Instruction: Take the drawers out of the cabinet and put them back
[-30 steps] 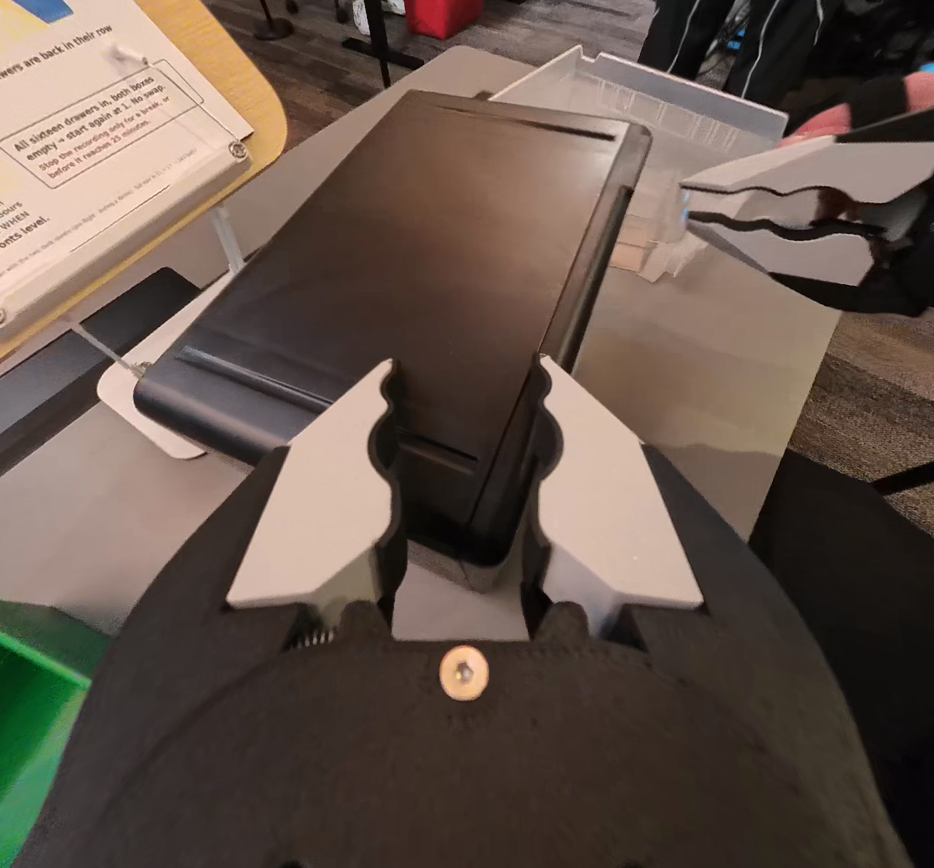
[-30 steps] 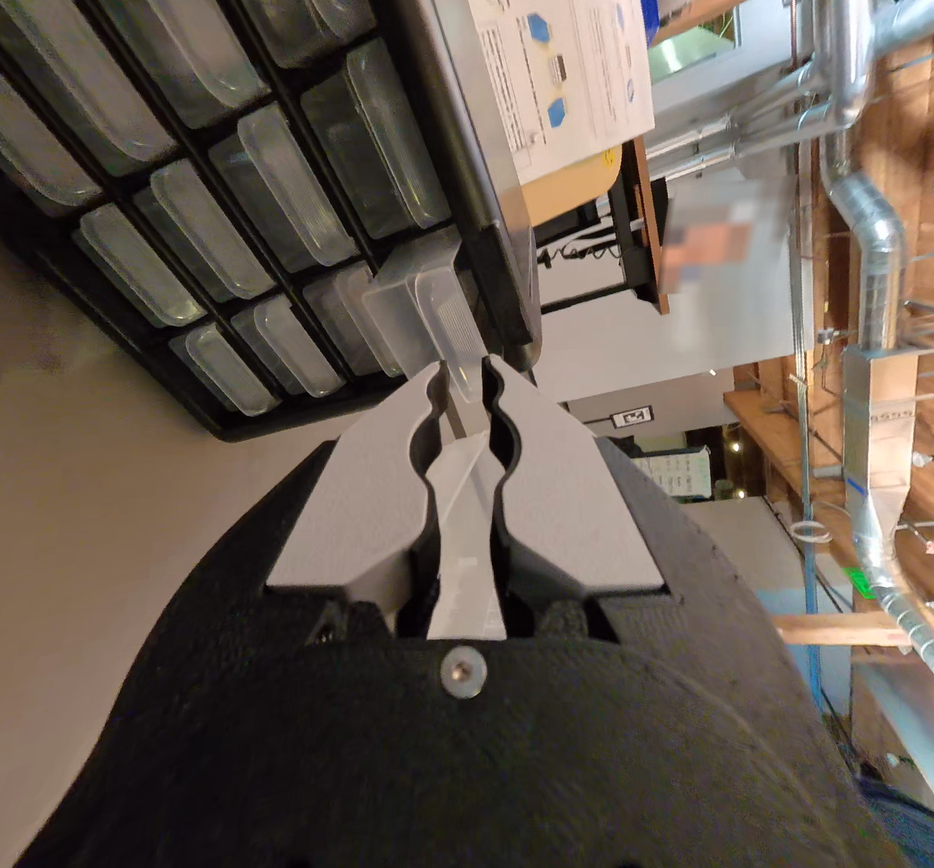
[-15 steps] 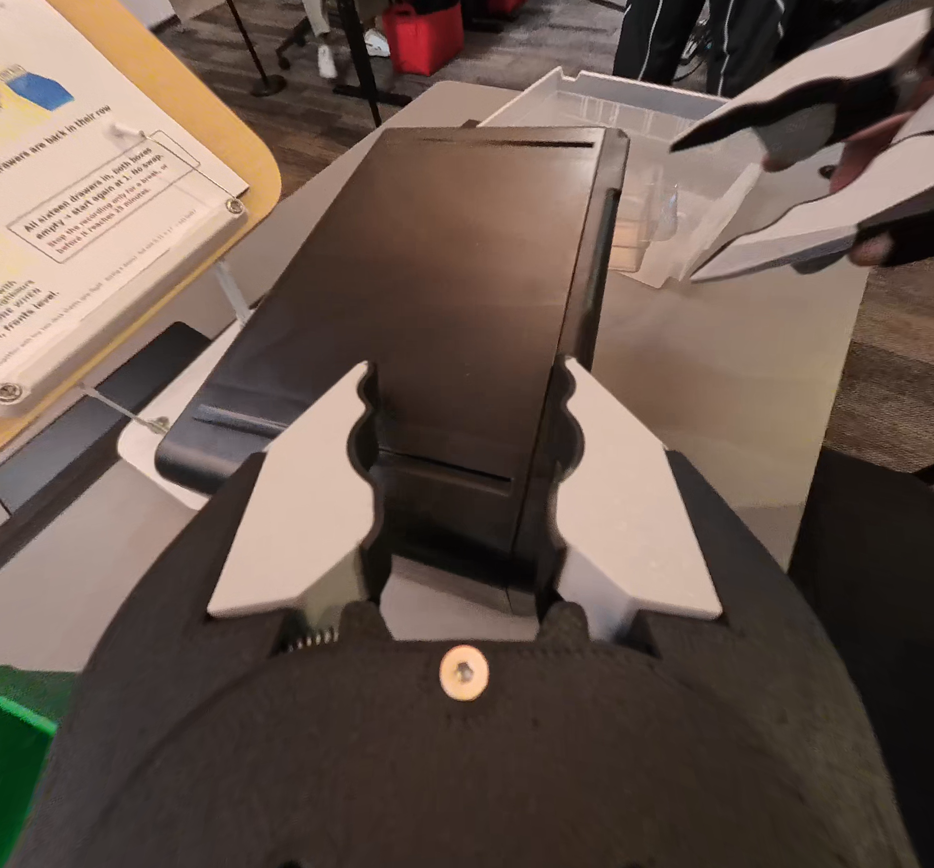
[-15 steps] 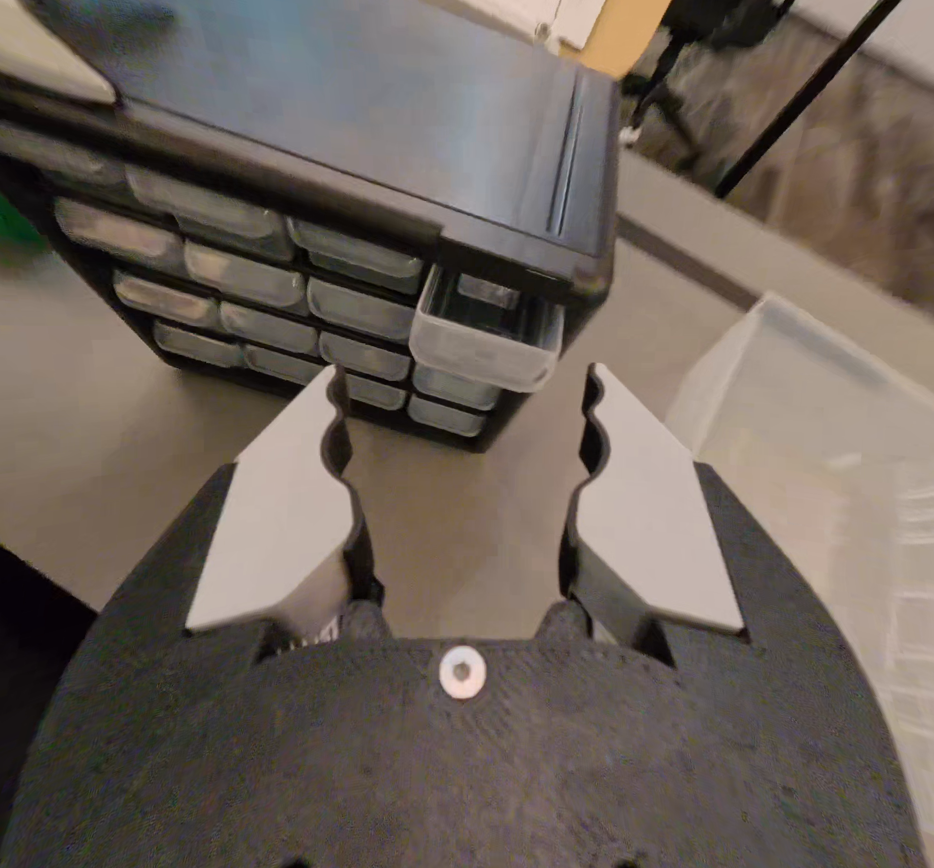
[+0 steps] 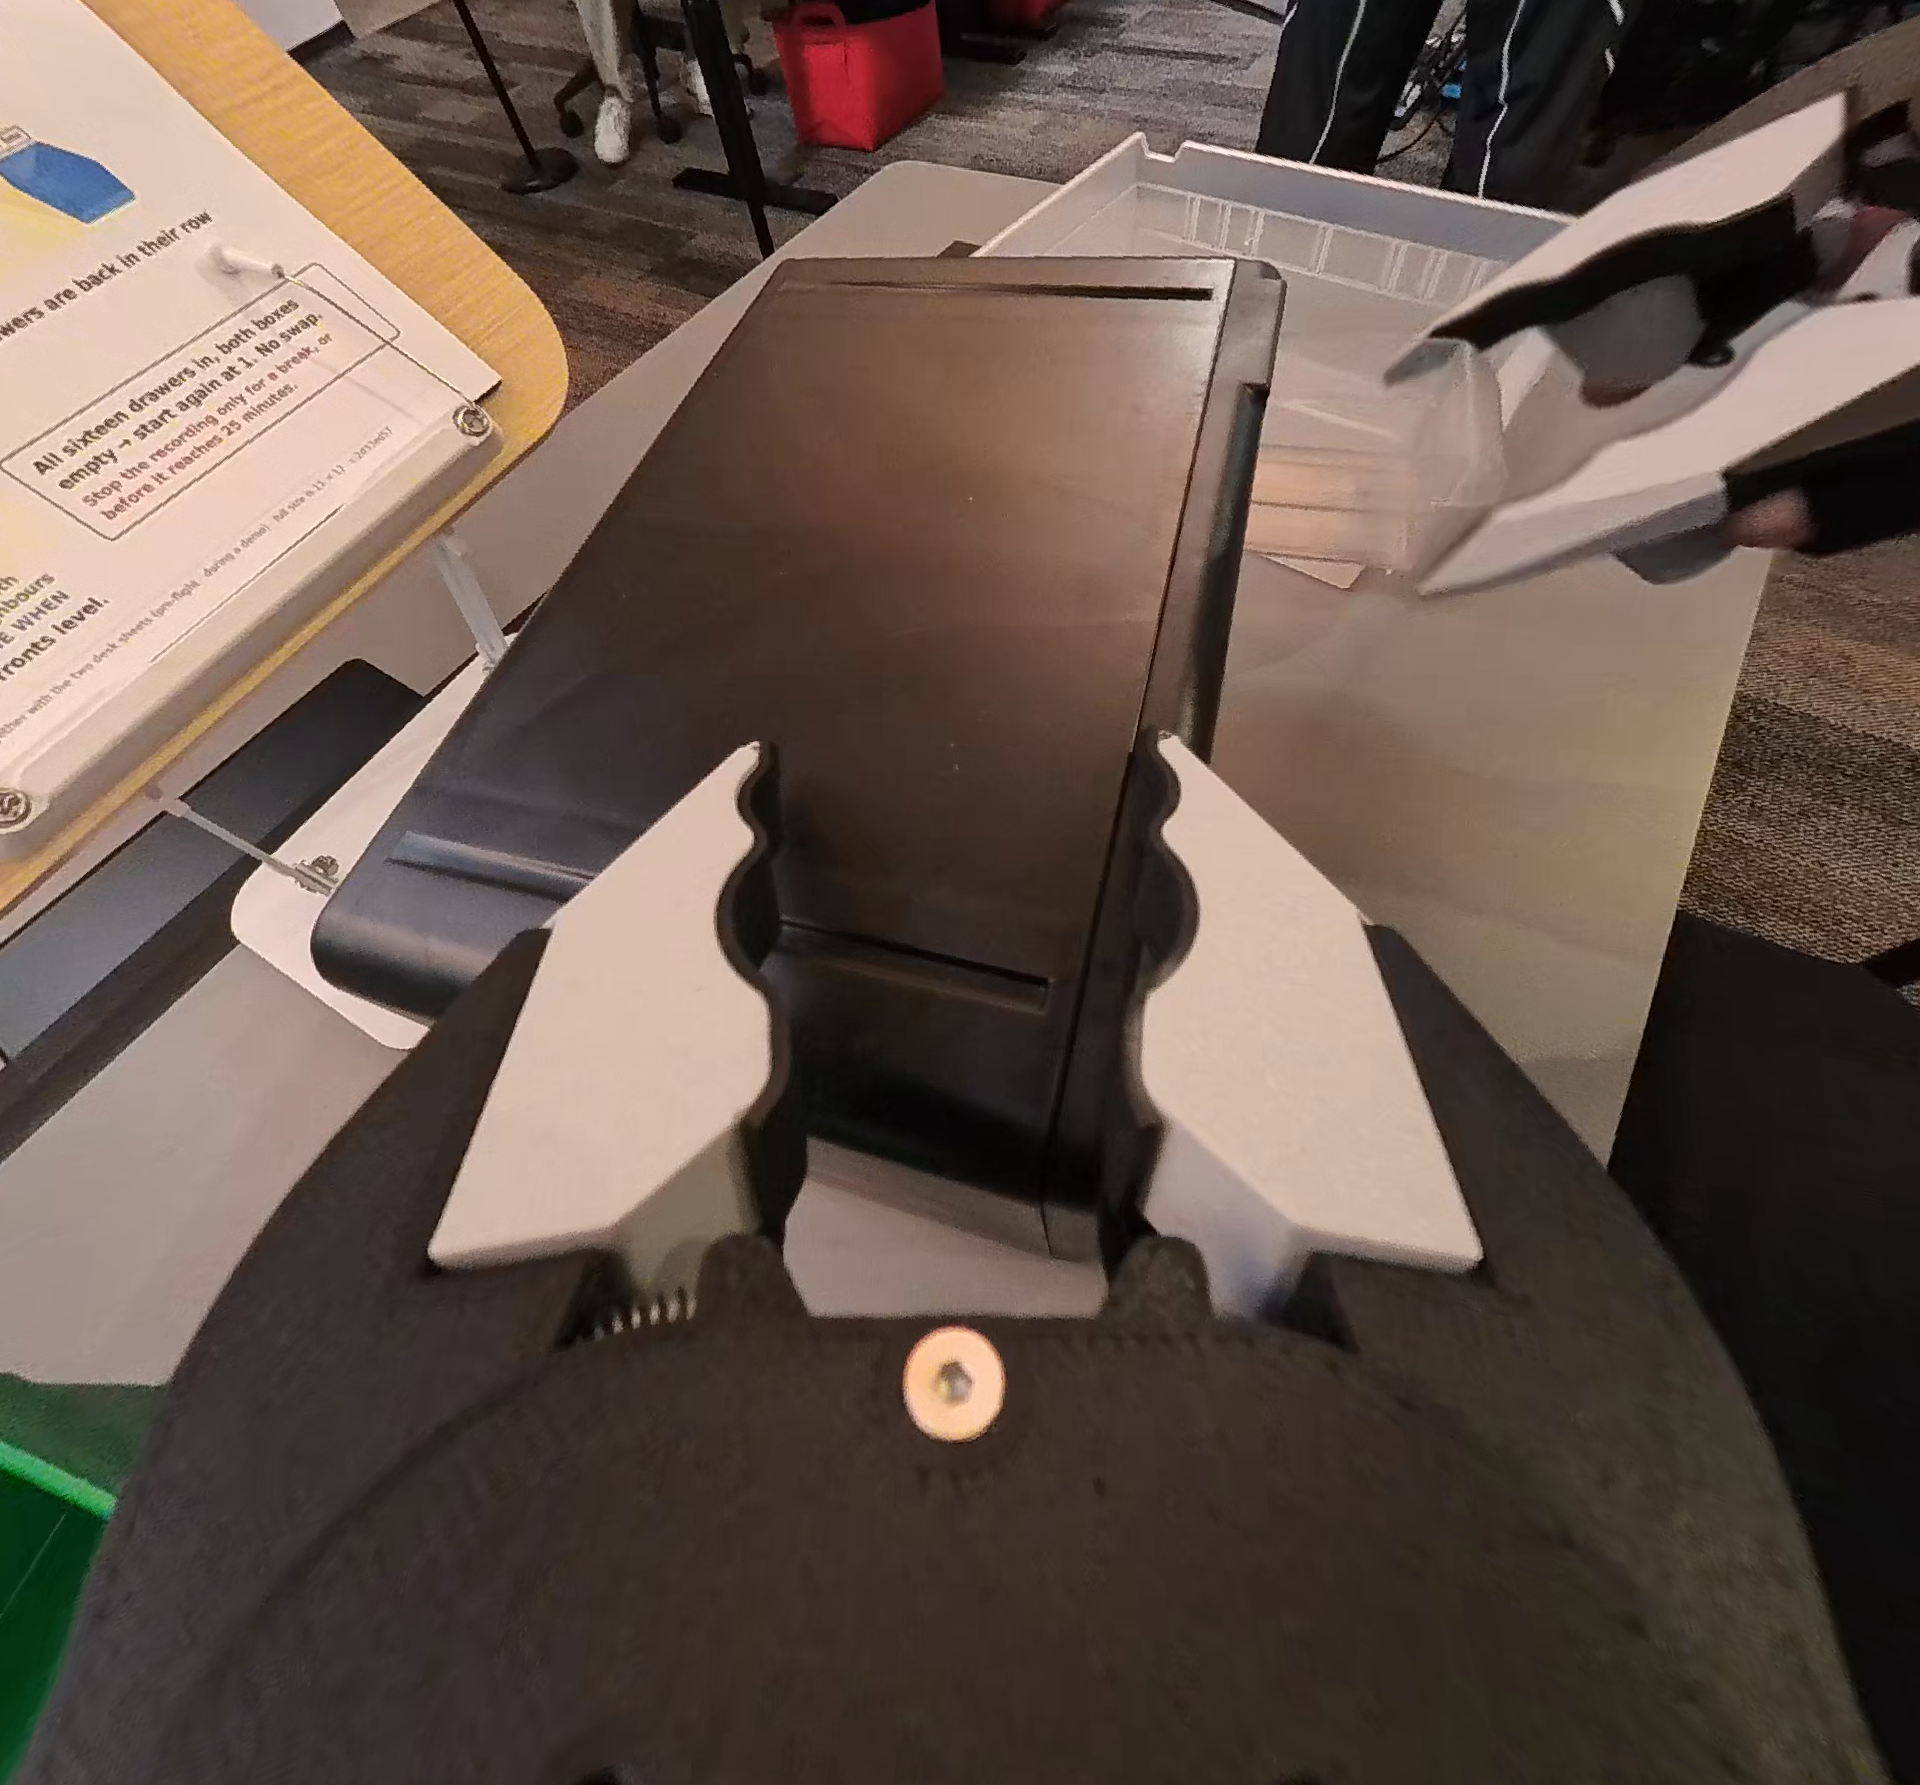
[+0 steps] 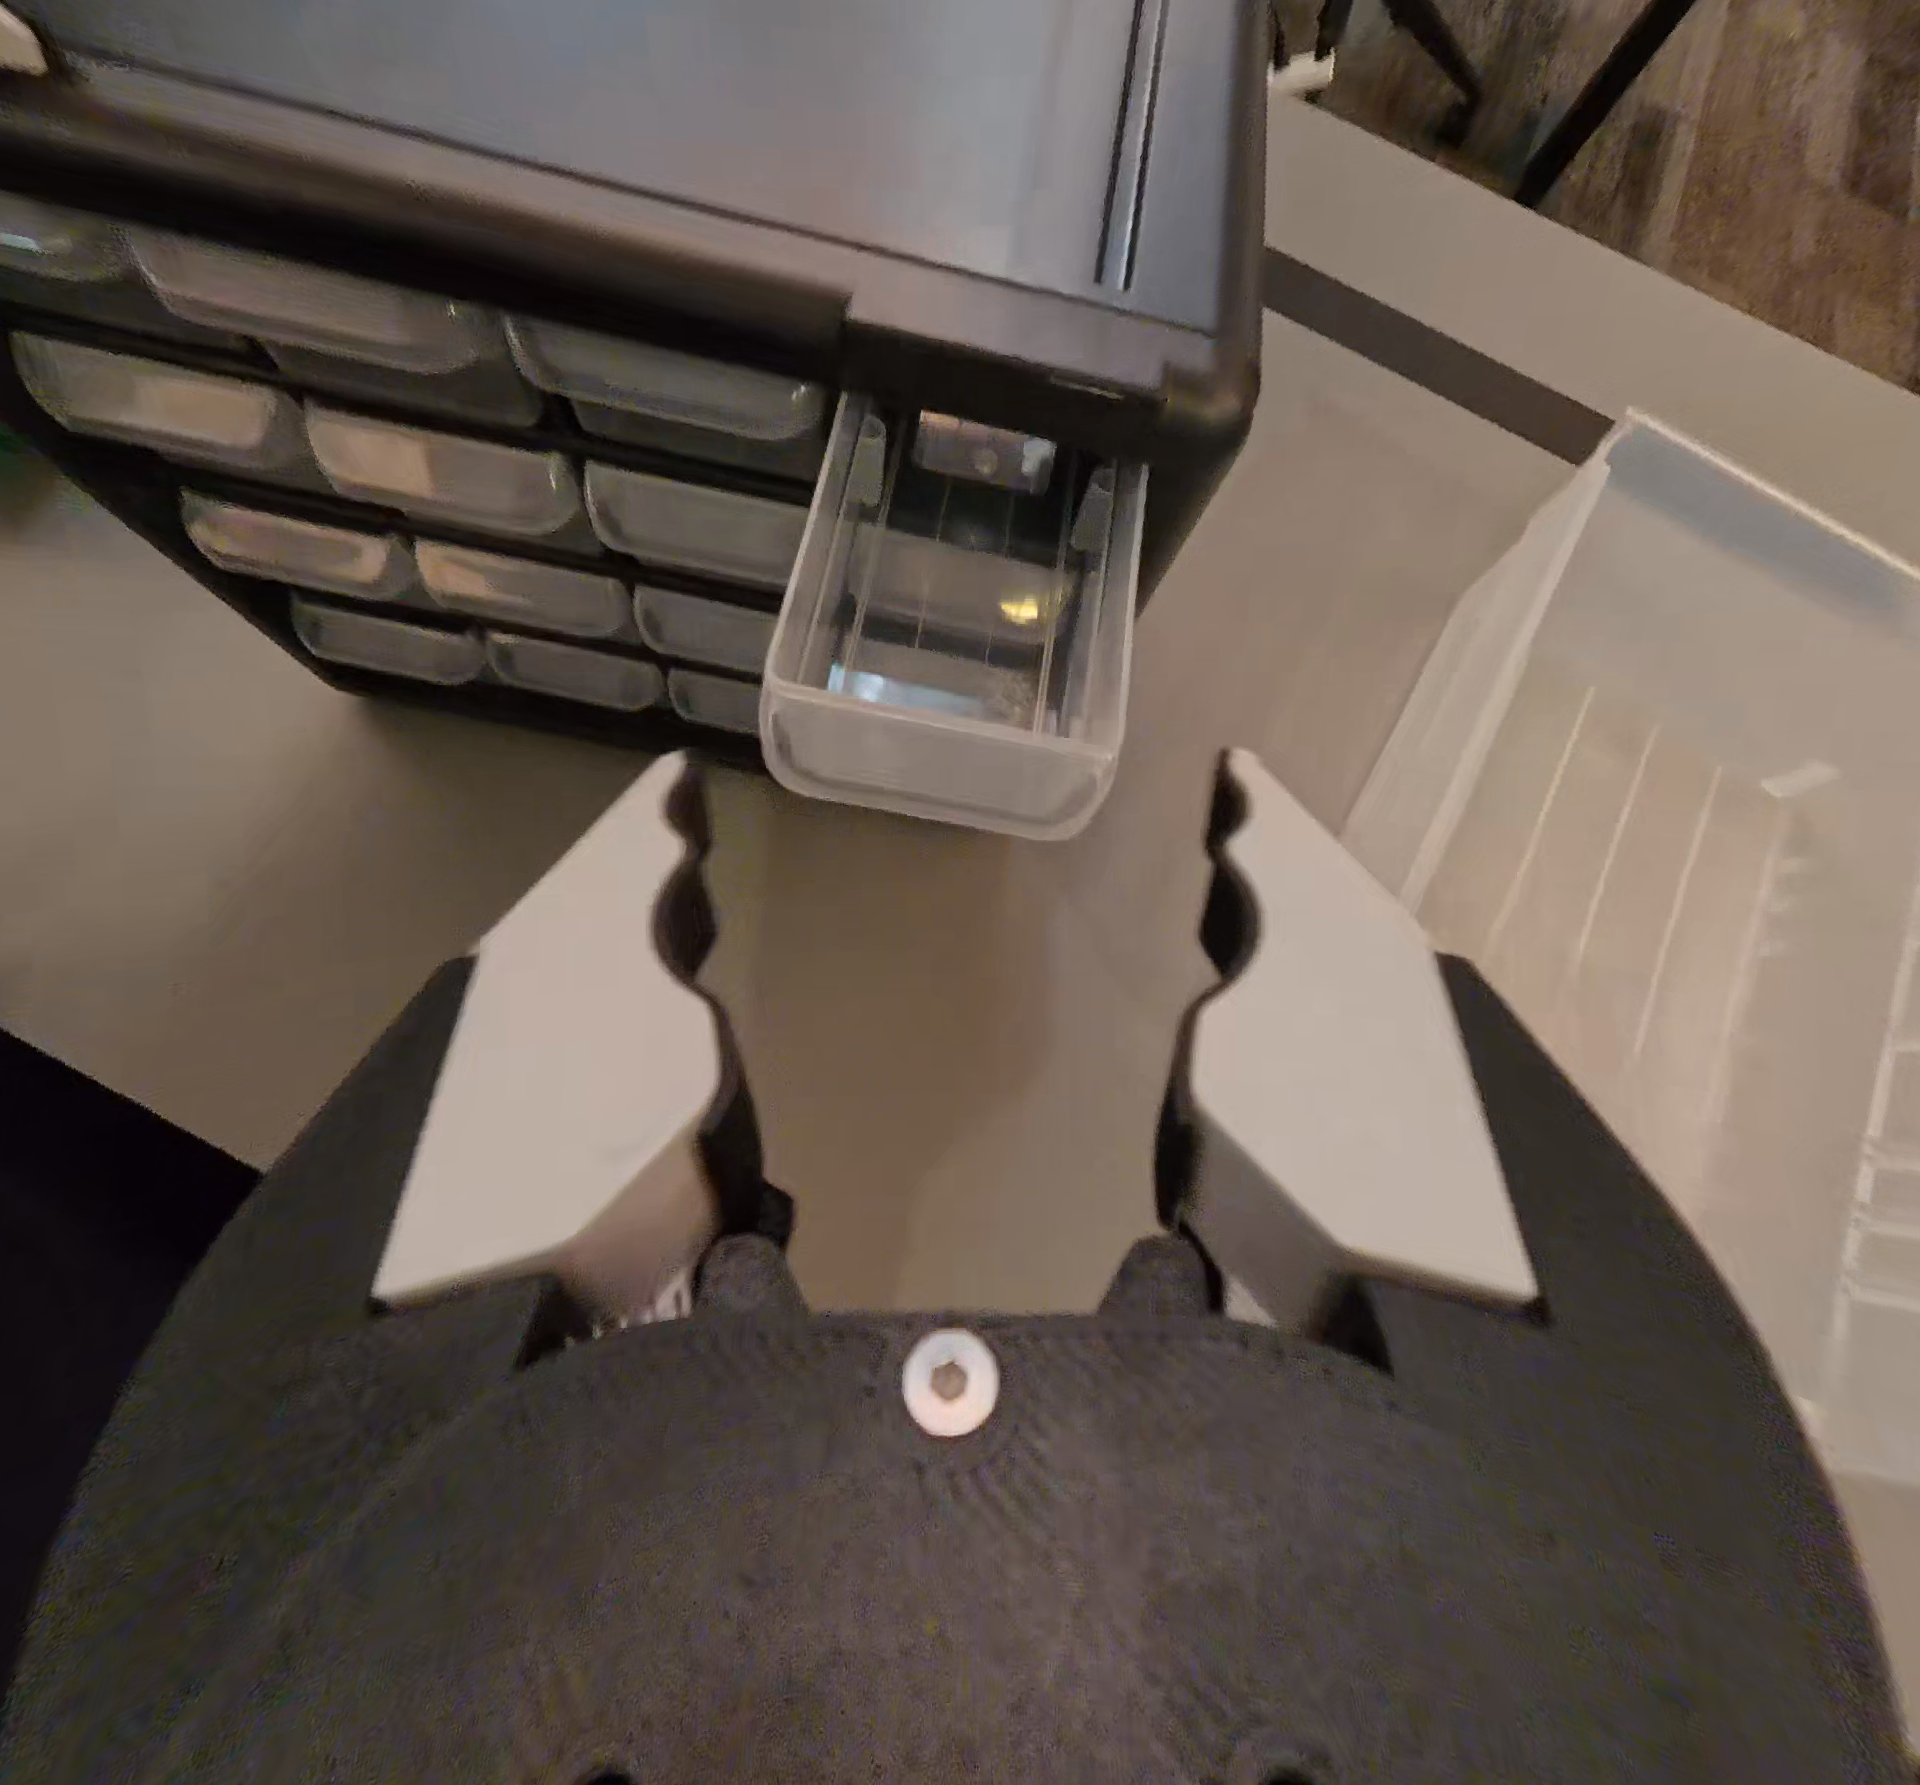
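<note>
1. Grey plastic fingers on the left gripper (image 5: pixel 956 904) are sitting spread apart over the near end of the black plastic drawer cabinet (image 5: pixel 883 592). Its jaws are straddling the cabinet's top near the front edge, so it looks like it's bracing the thing, but I can't tell whether the pads are actually pressing on it.
2. Right gripper (image 6: pixel 956 862) is hanging wide open with nothing in it, jaws pointing at the cabinet's front, just short of the drawer.
3. That clear plastic drawer (image 6: pixel 945 655) is sticking partway out of the top row's right-end slot, front tipped a little downward, and it's looking empty. From the left wrist view, the right gripper's tips are lining up either side of the drawer's front, but it's too blurry to say whether they're touching.
4. Other clear drawers (image 6: pixel 436 478) are all sitting pushed into their slots across the rows.
5. Cabinet is standing on a grey tabletop (image 6: pixel 208 800).
6. Big translucent plastic bin (image 6: pixel 1662 904) is sitting on the table just to the right of the cabinet.
7. White instruction sheet on a wooden board (image 5: pixel 208 405) is leaning off to the left, and a green bin's (image 5: pixel 42 1548) corner is poking in at the bottom left.
</note>
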The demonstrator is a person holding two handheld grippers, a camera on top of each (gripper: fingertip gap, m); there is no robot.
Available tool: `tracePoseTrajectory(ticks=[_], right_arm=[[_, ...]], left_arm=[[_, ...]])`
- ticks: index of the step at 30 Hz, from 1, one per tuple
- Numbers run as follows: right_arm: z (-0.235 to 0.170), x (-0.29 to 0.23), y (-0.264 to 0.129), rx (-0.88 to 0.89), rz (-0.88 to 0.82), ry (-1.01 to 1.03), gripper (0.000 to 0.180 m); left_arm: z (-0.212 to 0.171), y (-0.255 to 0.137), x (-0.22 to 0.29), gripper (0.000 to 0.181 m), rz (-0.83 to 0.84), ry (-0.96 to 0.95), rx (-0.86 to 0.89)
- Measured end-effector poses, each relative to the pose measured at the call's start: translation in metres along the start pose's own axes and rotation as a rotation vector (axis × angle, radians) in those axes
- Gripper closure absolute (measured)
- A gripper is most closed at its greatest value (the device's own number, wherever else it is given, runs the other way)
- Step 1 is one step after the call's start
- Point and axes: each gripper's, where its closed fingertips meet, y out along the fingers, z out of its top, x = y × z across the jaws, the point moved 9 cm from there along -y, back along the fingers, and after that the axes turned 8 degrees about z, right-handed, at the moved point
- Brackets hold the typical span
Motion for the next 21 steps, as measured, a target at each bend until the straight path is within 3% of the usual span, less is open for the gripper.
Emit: tracePoseTrajectory(ticks=[1,6,9,13,17,19,21], right_arm=[[0.001,-0.001,-0.002,-0.026,-0.011,-0.014,0.078],[0.031,-0.002,0.002,-0.073,-0.002,-0.033,0.078],[0.040,0.005,0.022,-0.178,0.015,-0.030,0.104],[0.038,0.006,0.024,-0.241,0.019,-0.041,0.114],[0.026,0.002,0.005,-0.305,0.023,-0.041,0.111],[0.027,0.003,0.001,-0.303,-0.010,-0.035,0.094],[0.034,0.004,0.004,-0.306,-0.018,-0.033,0.089]], left_arm=[[0.000,0.000,0.000,0.114,0.000,0.000,0.000],[0.000,0.000,0.000,0.114,-0.002,-0.001,-0.005],[0.000,0.000,0.000,0.114,-0.002,-0.001,-0.006],[-0.001,-0.001,-0.001,0.114,-0.011,-0.006,-0.005],[0.000,0.000,-0.001,0.114,-0.009,-0.004,-0.004],[0.000,0.000,-0.001,0.114,-0.011,-0.003,-0.005],[0.000,0.000,-0.001,0.114,-0.012,-0.004,-0.008]])
